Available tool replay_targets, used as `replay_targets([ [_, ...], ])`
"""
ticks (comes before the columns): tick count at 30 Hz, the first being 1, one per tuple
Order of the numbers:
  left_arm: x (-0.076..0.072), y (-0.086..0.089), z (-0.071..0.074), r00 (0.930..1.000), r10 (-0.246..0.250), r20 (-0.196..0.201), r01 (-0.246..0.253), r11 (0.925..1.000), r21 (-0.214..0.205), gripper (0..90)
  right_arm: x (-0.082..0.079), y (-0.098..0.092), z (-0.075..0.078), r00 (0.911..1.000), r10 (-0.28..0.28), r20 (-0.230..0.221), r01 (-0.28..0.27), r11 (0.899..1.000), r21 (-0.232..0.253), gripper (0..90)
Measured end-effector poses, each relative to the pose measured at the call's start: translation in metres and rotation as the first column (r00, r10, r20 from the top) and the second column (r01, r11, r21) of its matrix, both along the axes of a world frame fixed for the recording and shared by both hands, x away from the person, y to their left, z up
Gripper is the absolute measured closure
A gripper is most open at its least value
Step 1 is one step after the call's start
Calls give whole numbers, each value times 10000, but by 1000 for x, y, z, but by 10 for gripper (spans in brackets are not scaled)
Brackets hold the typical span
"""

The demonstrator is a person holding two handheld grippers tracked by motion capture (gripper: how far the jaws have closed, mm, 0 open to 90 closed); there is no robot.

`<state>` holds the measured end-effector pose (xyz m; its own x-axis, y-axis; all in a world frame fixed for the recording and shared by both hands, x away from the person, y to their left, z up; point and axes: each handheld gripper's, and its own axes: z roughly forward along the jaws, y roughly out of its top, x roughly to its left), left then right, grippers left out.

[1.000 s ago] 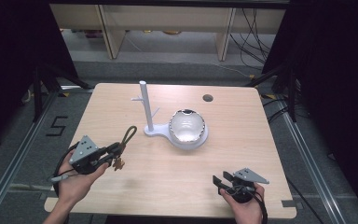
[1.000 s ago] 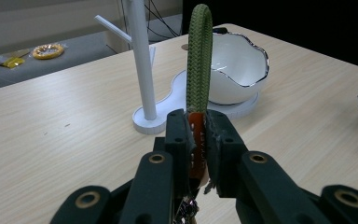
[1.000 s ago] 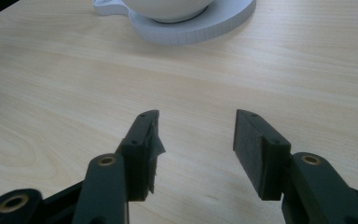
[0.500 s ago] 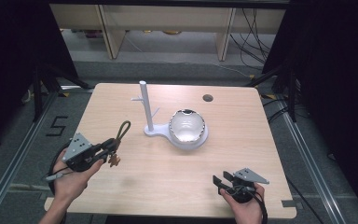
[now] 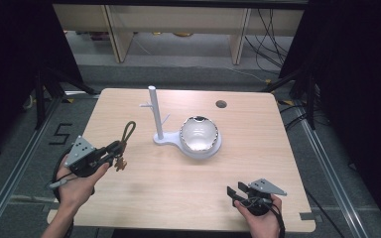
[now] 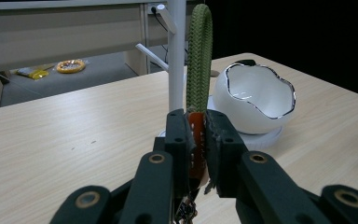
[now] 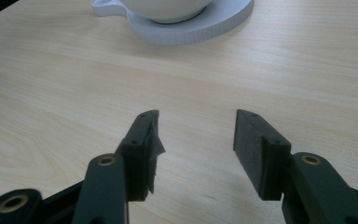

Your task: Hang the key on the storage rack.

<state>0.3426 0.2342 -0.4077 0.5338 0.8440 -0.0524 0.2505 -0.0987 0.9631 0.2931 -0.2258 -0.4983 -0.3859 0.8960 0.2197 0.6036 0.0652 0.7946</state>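
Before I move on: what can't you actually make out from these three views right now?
- Small parts hanging under the green braided loop: left gripper view, hidden behind the left gripper; high view, too small.
- Top of the white stand post: left gripper view, cut off by the top edge.
- White bowl: right gripper view, cut off by the top edge above the open right gripper.

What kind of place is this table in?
Probably a lab or workshop set up for recording: a bare wooden table on a metal frame, loose cables on the floor, plain shelving behind.
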Motion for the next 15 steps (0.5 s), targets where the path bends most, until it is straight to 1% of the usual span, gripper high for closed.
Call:
replay_targets([
  [1, 0, 0, 0, 10000, 0, 0, 0, 10000, 0, 794, 0, 0, 0, 10000, 0, 0, 0, 10000, 0, 510],
  [2, 2, 0, 0, 9999, 57, 87, -56, 10000, -20, 794, 0, 1, 0, 10000, -22, -26, 22, 10000, 60, 510],
  [4, 4, 0, 1, 9998, 163, 135, -163, 9998, 70, 794, 0, 0, 0, 10000, 5, -7, -5, 10000, 3, 509],
  [5, 6, -1, 1, 9996, 231, 151, -231, 9997, 48, 794, -1, 0, 1, 10000, 67, -57, -67, 9999, 97, 510],
  [6, 7, -1, 1, 9995, 277, 173, -277, 9996, 42, 793, 1, -2, 0, 9997, 183, 180, -181, 9998, -108, 510],
  [8, 10, -1, 1, 9992, 354, 198, -355, 9994, 40, 793, 1, -3, 0, 9994, 219, 253, -215, 9996, -178, 510],
  [9, 10, -1, 1, 9992, 354, 198, -355, 9994, 40, 793, 1, -3, 0, 9996, 205, 196, -202, 9997, -118, 510],
  [11, 14, -2, 0, 9985, 456, 318, -455, 9990, -11, 793, 1, -3, 1, 9994, 227, 262, -221, 9995, -208, 510],
  [12, 15, -2, 0, 9983, 507, 282, -510, 9986, 100, 793, 1, -3, 1, 9994, 228, 256, -222, 9995, -211, 510],
  [15, 18, -3, 0, 9978, 583, 312, -585, 9982, 85, 794, 0, -4, 1, 9997, 199, 150, -197, 9997, -164, 509],
])
